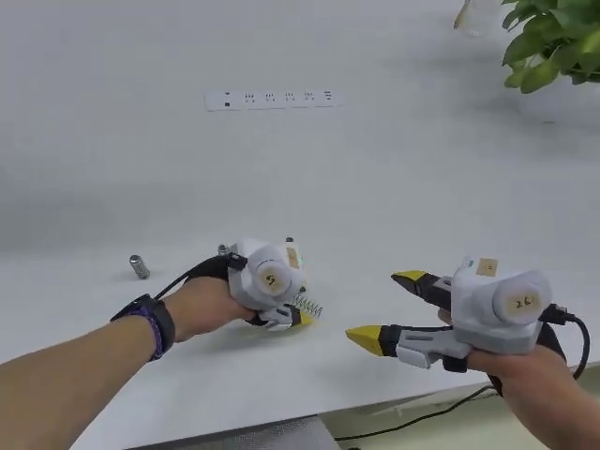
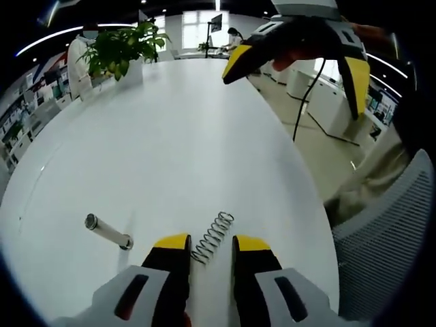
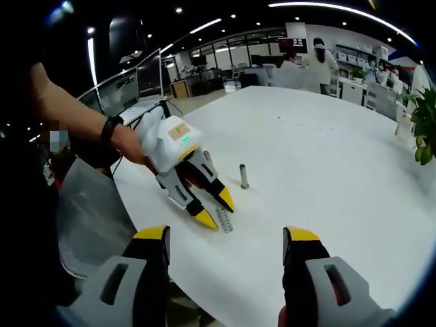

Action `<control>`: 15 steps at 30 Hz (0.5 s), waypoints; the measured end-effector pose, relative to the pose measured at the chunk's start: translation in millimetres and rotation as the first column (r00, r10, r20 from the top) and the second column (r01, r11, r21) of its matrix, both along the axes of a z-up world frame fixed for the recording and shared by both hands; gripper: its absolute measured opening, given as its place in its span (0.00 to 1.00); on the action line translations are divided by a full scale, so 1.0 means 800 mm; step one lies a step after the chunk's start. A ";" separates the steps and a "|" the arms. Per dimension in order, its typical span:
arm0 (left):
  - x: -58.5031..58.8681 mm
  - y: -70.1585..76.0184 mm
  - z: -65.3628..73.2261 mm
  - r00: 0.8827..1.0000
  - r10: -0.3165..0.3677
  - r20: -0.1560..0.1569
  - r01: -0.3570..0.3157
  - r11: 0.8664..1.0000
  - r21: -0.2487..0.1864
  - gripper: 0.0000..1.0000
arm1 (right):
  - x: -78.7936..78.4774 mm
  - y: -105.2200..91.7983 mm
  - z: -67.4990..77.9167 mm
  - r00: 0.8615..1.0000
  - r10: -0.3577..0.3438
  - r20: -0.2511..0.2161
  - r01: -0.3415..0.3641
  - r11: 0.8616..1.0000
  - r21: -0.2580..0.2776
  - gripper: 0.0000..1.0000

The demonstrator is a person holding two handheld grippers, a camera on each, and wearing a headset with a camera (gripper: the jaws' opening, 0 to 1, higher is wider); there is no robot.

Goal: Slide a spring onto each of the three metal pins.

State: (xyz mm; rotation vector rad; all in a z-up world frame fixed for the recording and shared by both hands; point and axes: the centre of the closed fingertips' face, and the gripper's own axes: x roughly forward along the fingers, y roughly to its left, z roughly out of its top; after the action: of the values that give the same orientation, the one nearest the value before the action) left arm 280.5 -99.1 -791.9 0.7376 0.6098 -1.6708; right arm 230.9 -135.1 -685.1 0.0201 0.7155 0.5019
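Note:
A small coil spring (image 2: pixel 212 236) lies flat on the white table, its near end between the yellow tips of my left gripper (image 2: pixel 211 246). The jaws stand a little apart and do not pinch it. The head view shows the spring (image 1: pixel 308 306) poking out at the left gripper (image 1: pixel 298 315). One metal pin (image 2: pixel 109 231) is just left of the jaws, and it stands upright (image 3: pixel 242 176) behind the left gripper (image 3: pixel 216 210) and the spring (image 3: pixel 224 219). My right gripper (image 1: pixel 386 307) hovers wide open to the right, holding nothing.
A small grey metal piece (image 1: pixel 139 267) lies apart at the left. A white power strip (image 1: pixel 270 98) sits far back, and a potted plant (image 1: pixel 548 42) is at the back right. The table's front edge runs just under both hands, with a chair (image 1: pixel 272 436) below.

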 end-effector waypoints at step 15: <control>-0.006 0.018 0.003 0.999 -0.034 0.043 0.032 0.999 0.042 0.03 | 0.001 0.006 -0.001 1.000 0.016 -0.001 -0.016 1.000 -0.002 0.66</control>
State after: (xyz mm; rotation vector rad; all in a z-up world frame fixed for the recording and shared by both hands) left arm 275.7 -84.4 -789.2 0.8158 0.6061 -1.6723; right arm 231.9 -130.0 -686.1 0.0124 0.7180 0.5164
